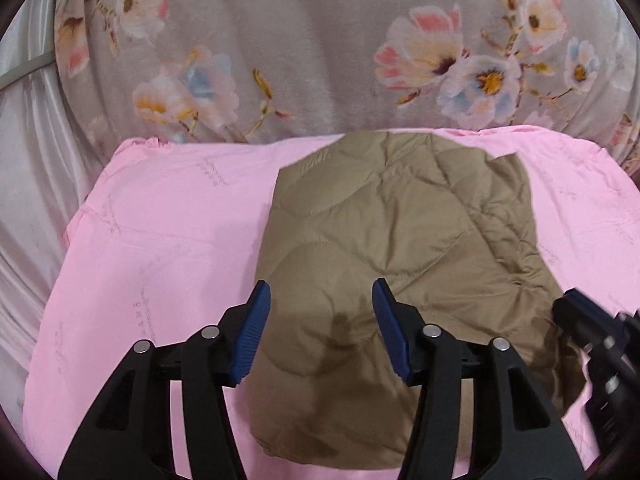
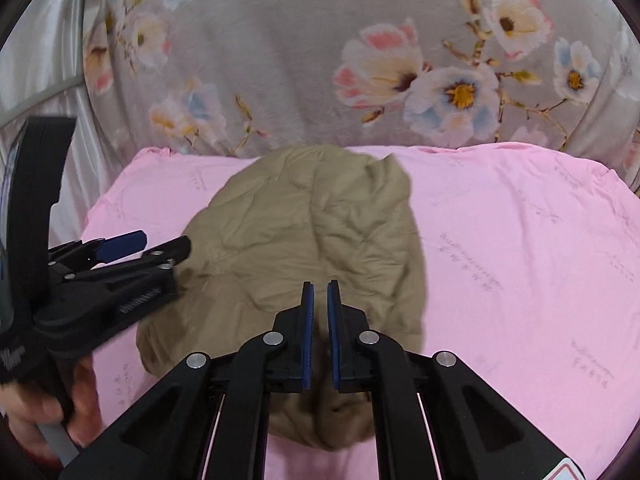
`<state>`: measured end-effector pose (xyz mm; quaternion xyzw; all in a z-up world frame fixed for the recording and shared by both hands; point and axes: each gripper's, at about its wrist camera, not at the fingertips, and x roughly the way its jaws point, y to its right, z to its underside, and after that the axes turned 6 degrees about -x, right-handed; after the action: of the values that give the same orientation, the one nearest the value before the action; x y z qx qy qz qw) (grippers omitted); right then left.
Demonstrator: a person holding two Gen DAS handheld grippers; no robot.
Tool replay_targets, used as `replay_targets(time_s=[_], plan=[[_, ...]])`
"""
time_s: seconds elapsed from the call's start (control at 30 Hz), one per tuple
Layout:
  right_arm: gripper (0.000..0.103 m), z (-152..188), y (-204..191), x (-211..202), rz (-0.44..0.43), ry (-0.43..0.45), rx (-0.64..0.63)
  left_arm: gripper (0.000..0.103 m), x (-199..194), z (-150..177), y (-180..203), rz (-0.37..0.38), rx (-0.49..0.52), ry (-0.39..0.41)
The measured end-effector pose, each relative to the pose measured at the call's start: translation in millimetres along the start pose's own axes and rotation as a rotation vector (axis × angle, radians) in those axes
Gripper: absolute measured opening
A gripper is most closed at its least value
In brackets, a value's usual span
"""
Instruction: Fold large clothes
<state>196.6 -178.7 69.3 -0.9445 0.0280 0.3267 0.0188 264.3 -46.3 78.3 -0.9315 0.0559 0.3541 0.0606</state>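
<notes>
The tan quilted jacket [image 1: 400,248] lies folded on the pink sheet [image 1: 160,240], so I judge the fold near done; my left gripper [image 1: 320,332] hovers spread, my right gripper [image 2: 320,332] pressed together and empty, and next I smooth or tuck the near edge.

The folded tan quilted jacket [image 1: 400,248] lies on the pink sheet [image 1: 160,240], sheet showing on either side. Behind both rises the grey floral blanket [image 1: 300,40]. Left gripper [image 1: 320,320] hangs above the jacket's near edge, right gripper [image 2: 320,320] just right of it.
</notes>
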Motion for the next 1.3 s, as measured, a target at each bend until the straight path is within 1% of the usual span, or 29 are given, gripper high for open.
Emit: replay_targets(time_s=[0.07,0.1,0.17,0.37,0.53,0.6,0.73,0.9,1.03,1.17,1.2,1.23,1.27,1.3], plan=[[0.006,9,-7,13,0.062,-0.014,-0.027,0.052,16,9,-1,0.008,-0.042,-0.040],[0.006,15,-7,21,0.062,-0.028,-0.019,0.052,22,13,-2,0.011,-0.062,-0.051],[0.005,23,-3,30,0.045,-0.042,0.011,0.052,27,23,-4,0.001,-0.084,-0.029],[0.003,34,3,46,0.036,-0.046,0.043,0.052,33,41,7,-0.046,-0.045,0.036],[0.002,42,-6,52,0.086,-0.023,-0.004,0.052,38,49,12,-0.069,-0.026,0.065],[0.002,43,-9,53,0.098,-0.025,-0.012,0.052,39,52,13,-0.077,-0.023,0.074],[0.002,44,-6,55,0.085,-0.029,0.001,0.052,41,55,15,-0.089,-0.021,0.085],[0.002,44,-8,56,0.097,-0.034,-0.009,0.052,41,61,21,-0.122,-0.011,0.106],[0.003,44,-7,52,0.080,-0.022,0.002,0.052,38,63,20,-0.114,-0.028,0.117],[0.007,50,-6,32,0.058,0.005,0.047,0.052,25,69,18,-0.096,-0.042,0.141],[0.010,52,-5,26,0.055,0.010,0.055,0.053,20,72,18,-0.092,-0.043,0.149],[0.014,54,-6,20,0.058,0.017,0.054,0.054,15,75,19,-0.094,-0.044,0.156],[0.018,57,-6,13,0.065,0.023,0.050,0.062,8,80,19,-0.099,-0.052,0.165],[0.025,60,-7,6,0.084,0.028,0.041,0.075,2,83,18,-0.104,-0.064,0.172]])
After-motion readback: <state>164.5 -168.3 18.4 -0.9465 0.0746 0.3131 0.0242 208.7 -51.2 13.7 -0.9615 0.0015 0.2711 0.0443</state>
